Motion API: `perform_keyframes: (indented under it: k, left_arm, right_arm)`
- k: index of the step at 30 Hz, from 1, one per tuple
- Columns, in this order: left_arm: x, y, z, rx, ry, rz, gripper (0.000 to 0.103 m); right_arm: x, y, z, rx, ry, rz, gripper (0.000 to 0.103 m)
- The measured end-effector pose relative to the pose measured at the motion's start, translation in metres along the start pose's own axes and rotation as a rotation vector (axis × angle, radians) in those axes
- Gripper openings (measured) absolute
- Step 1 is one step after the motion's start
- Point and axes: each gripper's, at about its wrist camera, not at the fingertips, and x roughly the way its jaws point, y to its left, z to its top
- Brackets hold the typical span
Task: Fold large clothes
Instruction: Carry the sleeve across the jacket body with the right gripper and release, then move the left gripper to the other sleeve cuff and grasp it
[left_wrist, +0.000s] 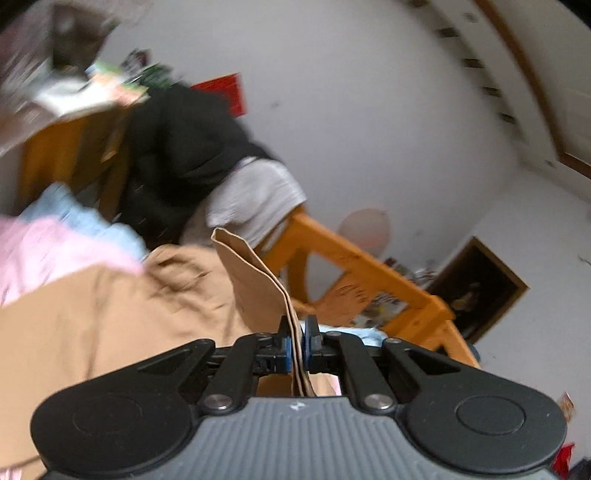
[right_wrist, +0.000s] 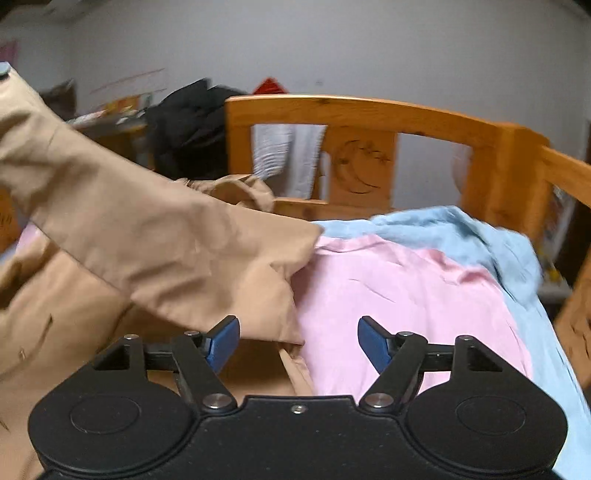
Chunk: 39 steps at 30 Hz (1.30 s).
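While the left hand-held gripper pinches the tan coat's edge, the right hand-held gripper hangs spread. The coat's free hem lies at its eleven o'clock, just beside its left finger.

Two close wrist views, both facing wooden bed rail, tan garment

The left gripper is pinching a fold of tan coat between closed jaws, while the right gripper is hanging spread wide, gripping nothing.

One tan coat, one pink sheet, one blue (crumpled)
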Motion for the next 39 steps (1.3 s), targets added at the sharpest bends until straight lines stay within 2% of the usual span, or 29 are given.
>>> perform_keyframes:
  k: [2, 6, 11, 13, 14, 15, 16, 18, 21, 24, 28, 31, 32, 33, 34, 35, 36, 39]
  left_arm:
    - [-0.002, 0.01, -0.003, 0.022, 0.018, 0.044, 0.005]
    - [-0.005, 0.021, -0.012, 0.061, 0.058, 0.117, 0.006]
    - [-0.003, 0.043, -0.031, 0.059, 0.111, 0.158, 0.006]
    - [0.003, 0.046, -0.037, 0.069, 0.129, 0.17, 0.006]
    - [0.005, 0.047, -0.04, 0.079, 0.141, 0.175, 0.006]
    - [0.007, 0.048, -0.042, 0.088, 0.152, 0.178, 0.006]
    - [0.009, 0.049, -0.046, 0.099, 0.158, 0.18, 0.006]
    - [0.018, 0.053, -0.054, 0.116, 0.179, 0.183, 0.006]
    - [0.044, 0.062, -0.077, 0.143, 0.255, 0.214, 0.005]
    - [0.079, 0.075, -0.105, 0.212, 0.315, 0.286, 0.005]
    - [0.12, 0.098, -0.136, 0.256, 0.397, 0.389, 0.006]
    - [0.128, 0.105, -0.14, 0.258, 0.406, 0.419, 0.015]
    - [0.127, 0.105, -0.138, 0.251, 0.399, 0.415, 0.026]
    - [0.125, 0.104, -0.135, 0.247, 0.394, 0.414, 0.045]
    - [0.123, 0.102, -0.133, 0.251, 0.376, 0.423, 0.052]
    - [0.122, 0.101, -0.131, 0.257, 0.359, 0.438, 0.059]
    - [0.121, 0.1, -0.129, 0.261, 0.349, 0.46, 0.062]
    - [0.116, 0.102, -0.129, 0.222, 0.336, 0.501, 0.063]
  right_arm:
    - [0.014, -0.01, 0.004, 0.052, -0.009, 0.014, 0.073]
    - [0.064, -0.033, 0.025, 0.236, 0.025, 0.057, 0.073]
    - [0.146, -0.047, 0.039, 0.491, 0.137, 0.15, 0.071]
    - [0.167, -0.043, 0.043, 0.537, 0.179, 0.193, 0.069]
    - [0.174, -0.038, 0.046, 0.513, 0.204, 0.183, 0.053]
    - [0.177, -0.031, 0.048, 0.469, 0.216, 0.166, 0.021]
    - [0.181, -0.026, 0.05, 0.42, 0.234, 0.165, 0.006]
    - [0.179, -0.023, 0.053, 0.373, 0.23, 0.136, 0.002]
    - [0.171, -0.038, 0.062, 0.317, 0.174, 0.079, 0.0]
    - [0.174, -0.053, 0.063, 0.273, 0.168, 0.038, 0.0]
    - [0.188, -0.045, 0.047, 0.173, 0.184, -0.031, 0.001]
    - [0.181, -0.041, 0.041, 0.162, 0.163, -0.088, 0.018]
    - [0.174, -0.04, 0.041, 0.156, 0.157, -0.09, 0.027]
    - [0.166, -0.037, 0.04, 0.131, 0.145, -0.084, 0.039]
    - [0.152, -0.032, 0.038, 0.086, 0.118, -0.066, 0.046]
    - [0.138, -0.026, 0.035, 0.032, 0.093, -0.051, 0.059]
    - [0.124, -0.018, 0.03, -0.022, 0.072, -0.035, 0.063]
    - [0.104, 0.006, 0.009, -0.177, 0.081, -0.016, 0.063]
